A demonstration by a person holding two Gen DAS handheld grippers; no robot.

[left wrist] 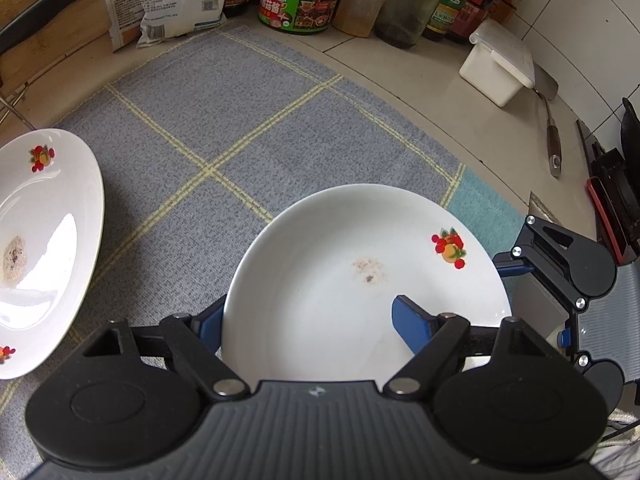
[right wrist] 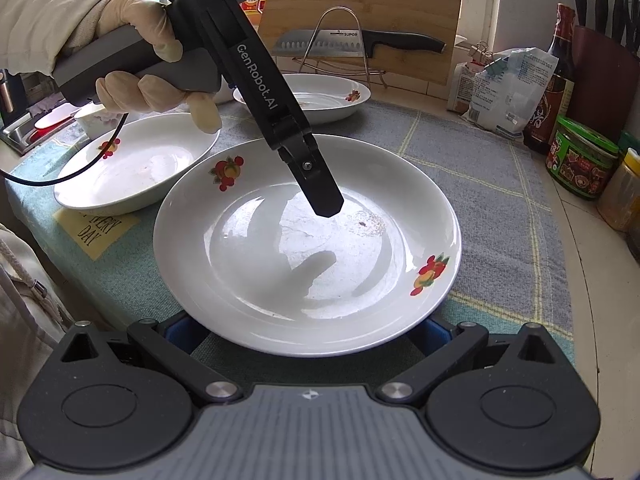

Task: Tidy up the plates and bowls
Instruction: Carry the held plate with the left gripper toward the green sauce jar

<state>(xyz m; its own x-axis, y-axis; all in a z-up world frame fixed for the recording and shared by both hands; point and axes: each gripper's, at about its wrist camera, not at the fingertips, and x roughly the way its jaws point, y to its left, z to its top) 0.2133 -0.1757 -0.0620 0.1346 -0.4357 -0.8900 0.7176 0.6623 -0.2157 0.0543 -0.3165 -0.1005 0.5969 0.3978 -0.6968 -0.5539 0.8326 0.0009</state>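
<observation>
A white deep plate [left wrist: 360,264] with fruit prints and a small food stain lies on the grey checked cloth [left wrist: 224,128]. My left gripper [left wrist: 312,324] is open and straddles its rim, one blue finger [left wrist: 412,324] over the inside, the other outside and partly hidden. From the right wrist, that plate [right wrist: 280,272] fills the middle, with a left fingertip [right wrist: 326,200] just above it. My right gripper [right wrist: 310,334] is open, and the plate's near rim hides its blue tips on either side. A second plate [right wrist: 136,164] lies to the left and a third plate [right wrist: 320,100] behind.
Jars, bottles and bags [left wrist: 300,0] line the back of the counter. A white lidded box [left wrist: 496,68] and a spatula [left wrist: 554,136] lie at the right. A cutting board with a knife [right wrist: 360,42] on a wire rack stands behind the plates. A gloved hand [right wrist: 152,60] holds the left gripper.
</observation>
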